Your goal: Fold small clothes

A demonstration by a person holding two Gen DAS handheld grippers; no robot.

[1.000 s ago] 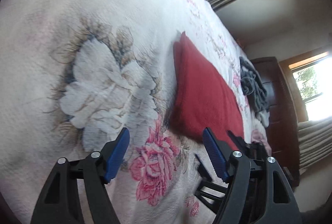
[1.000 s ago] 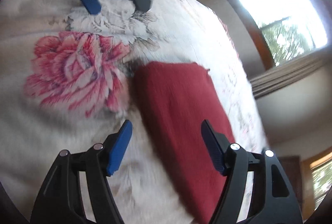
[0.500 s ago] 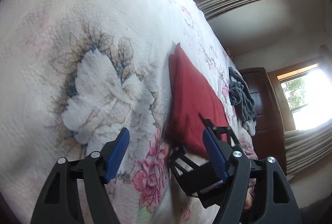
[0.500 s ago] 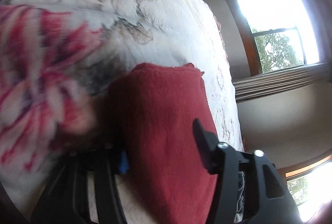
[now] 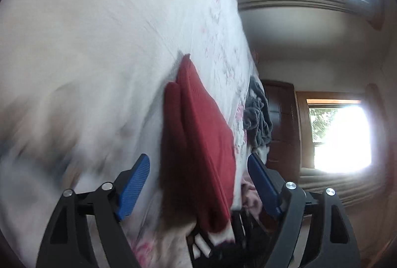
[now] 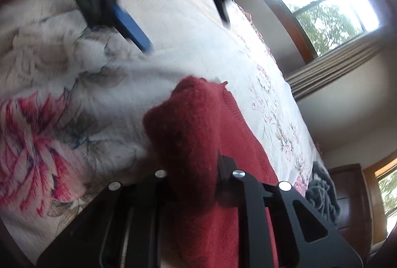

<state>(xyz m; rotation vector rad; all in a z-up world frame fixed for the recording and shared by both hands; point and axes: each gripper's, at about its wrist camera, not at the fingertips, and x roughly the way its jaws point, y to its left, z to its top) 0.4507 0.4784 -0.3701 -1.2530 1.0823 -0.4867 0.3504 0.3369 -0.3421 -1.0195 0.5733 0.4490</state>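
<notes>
One fold done we reckon: red garment (image 6: 198,124) doubled on bed (image 6: 188,49), right gripper (image 6: 193,183) fingers pinching it, left gripper (image 5: 198,183) fingers spread; grey pile (image 5: 258,119) left.

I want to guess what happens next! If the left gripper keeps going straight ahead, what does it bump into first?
Probably the red cloth: it lies right between the open left gripper fingers, on the flowery bedspread. Depth is blurry.
</notes>
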